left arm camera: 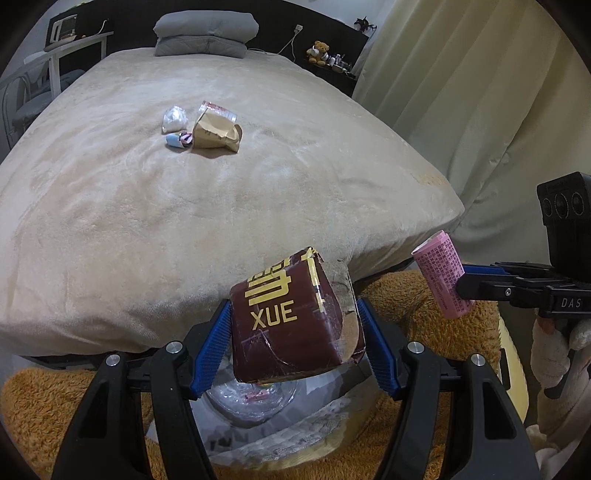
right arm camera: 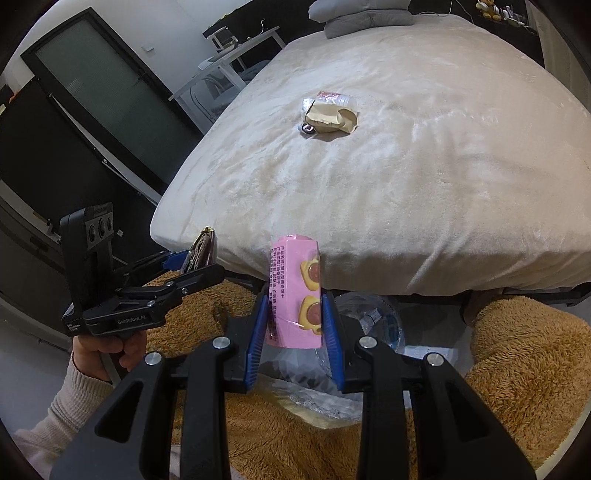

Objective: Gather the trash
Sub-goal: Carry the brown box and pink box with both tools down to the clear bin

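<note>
- My left gripper is clamped on a dark red box with gold lettering, the blue pads pressing on both its sides; the box sits tilted between them, at the foot edge of the bed.
- My right gripper is closed tight on a pink packet printed with small round yellow shapes; the packet stands roughly upright between the pads.
- Each tool shows in the other's camera: the pink packet to the right of the box, the two well apart.
- Under both held items I see a bin lined with a clear bag, ringed by fuzzy brown plush. There seems to be some trash already in it, but the view through the plastic is too murky to name it.
- More trash lies mid-bed in a close cluster: a crumpled brown paper bag, a clear wrapper with red print just behind it, a white wad to its left, and a small light-blue scrap in front of the wad.
- A hand in a cream knit sleeve grips the left tool's handle.
- At the far end of the bed grey pillows are stacked; cream curtains hang to the right.
</note>
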The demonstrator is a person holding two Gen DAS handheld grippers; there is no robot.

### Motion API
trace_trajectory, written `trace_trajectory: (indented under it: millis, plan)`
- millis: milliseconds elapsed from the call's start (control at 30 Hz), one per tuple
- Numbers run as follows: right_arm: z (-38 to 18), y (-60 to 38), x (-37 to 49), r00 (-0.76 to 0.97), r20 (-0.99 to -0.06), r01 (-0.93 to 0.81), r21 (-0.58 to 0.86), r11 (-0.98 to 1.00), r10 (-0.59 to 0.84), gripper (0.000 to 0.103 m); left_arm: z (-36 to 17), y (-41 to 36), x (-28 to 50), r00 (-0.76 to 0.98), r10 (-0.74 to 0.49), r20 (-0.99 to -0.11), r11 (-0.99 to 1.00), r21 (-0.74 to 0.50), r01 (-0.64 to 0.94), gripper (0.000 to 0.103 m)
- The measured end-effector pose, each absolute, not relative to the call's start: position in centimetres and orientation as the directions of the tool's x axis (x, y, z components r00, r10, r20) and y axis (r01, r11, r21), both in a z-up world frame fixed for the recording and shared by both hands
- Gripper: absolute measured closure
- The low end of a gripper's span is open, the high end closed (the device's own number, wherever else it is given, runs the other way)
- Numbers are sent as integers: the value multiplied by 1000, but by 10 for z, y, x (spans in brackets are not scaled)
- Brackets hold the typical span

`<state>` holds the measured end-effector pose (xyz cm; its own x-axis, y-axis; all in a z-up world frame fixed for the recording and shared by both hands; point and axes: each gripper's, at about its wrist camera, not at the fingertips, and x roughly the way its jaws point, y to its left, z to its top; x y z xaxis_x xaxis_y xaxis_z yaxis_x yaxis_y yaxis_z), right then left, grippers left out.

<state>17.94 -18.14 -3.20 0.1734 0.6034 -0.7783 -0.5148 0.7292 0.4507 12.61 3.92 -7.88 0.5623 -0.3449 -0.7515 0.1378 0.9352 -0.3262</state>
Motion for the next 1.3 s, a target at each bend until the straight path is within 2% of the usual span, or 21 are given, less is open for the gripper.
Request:
trace_trajectory:
  millis: [533, 1300]
  plan:
    - [-105, -160, 201, 19, -845, -471, 464, 750, 535, 72, -149, 36, 139, 423, -389, -818, 917, -387, 95, 37]
    - [-188, -148, 232, -154, -880, -393, 471, 789, 449, 72, -244, 32, 179, 209, -431, -878, 900, -435, 29, 37]
